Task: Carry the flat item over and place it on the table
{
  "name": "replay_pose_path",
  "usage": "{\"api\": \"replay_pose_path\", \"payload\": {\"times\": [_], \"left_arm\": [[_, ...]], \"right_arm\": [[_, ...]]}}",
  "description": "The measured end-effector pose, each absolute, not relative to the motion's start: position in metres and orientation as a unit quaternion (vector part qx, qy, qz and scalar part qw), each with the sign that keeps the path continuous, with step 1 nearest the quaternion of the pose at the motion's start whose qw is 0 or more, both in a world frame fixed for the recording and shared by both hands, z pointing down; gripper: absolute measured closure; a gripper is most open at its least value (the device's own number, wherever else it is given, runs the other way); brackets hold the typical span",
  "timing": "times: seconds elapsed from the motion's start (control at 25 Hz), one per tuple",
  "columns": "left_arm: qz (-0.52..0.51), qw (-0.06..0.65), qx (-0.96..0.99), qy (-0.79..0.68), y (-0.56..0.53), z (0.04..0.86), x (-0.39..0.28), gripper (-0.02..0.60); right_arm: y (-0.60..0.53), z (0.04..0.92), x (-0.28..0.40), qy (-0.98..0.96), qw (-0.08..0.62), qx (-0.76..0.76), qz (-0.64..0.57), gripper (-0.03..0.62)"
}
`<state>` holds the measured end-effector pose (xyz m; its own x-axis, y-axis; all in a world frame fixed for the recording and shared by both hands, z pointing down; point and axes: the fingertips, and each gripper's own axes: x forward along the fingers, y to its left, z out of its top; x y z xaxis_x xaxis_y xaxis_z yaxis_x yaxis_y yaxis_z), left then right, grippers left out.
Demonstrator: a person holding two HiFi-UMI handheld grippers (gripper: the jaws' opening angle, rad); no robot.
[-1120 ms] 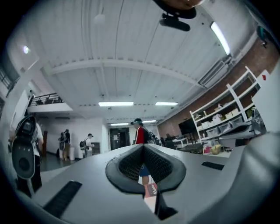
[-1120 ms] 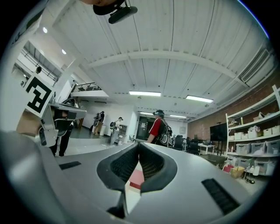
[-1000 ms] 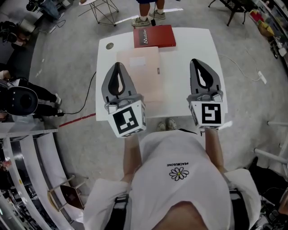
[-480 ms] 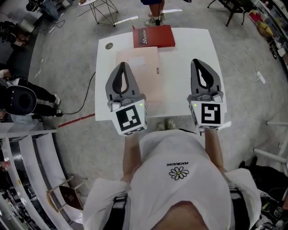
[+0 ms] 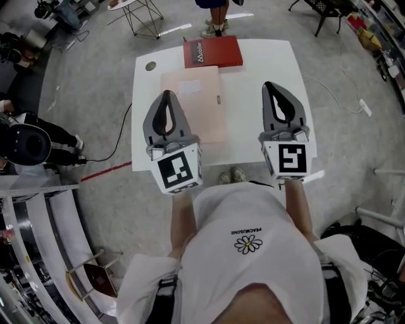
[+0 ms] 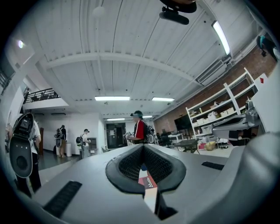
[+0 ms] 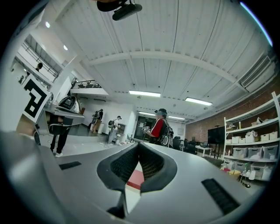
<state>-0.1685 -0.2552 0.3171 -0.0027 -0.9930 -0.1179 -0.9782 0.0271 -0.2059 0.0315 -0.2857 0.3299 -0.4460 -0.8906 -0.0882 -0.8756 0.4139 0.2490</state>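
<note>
A flat red item with white lettering [image 5: 213,52] lies at the far edge of the white table [image 5: 266,60]. Next to it, nearer me, lies a flat beige folder [image 5: 193,101]. My left gripper [image 5: 166,93] hovers over the folder's near left part, shut and holding nothing. My right gripper [image 5: 273,85] hovers over the bare right side of the table, also shut and empty. In the left gripper view the jaws [image 6: 143,146] meet, and a strip of the red item [image 6: 148,182] shows through the gap below them. The right gripper view shows its jaws [image 7: 139,144] meeting the same way.
A small round disc [image 5: 150,66] sits at the table's far left corner. A person [image 5: 215,19] stands just beyond the far edge. A wire-legged stool [image 5: 144,14] is at the far left. A cable [image 5: 120,136] runs over the floor left of the table, and shelving [image 5: 38,221] curves along my left.
Both grippers keep their places over the table, still shut. The person beyond the far edge has shifted a little to the right.
</note>
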Motion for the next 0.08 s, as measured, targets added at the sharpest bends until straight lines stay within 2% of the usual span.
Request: {"api": "replay_pose_path", "payload": {"times": [0.08], "left_arm": [[-0.028, 0.112, -0.695, 0.71, -0.2544, 0.3173, -0.1676, 0.566]], "right_arm": [[-0.2845, 0.3276, 0.033, -0.842, 0.023, 0.521, -0.138, 0.583]]}}
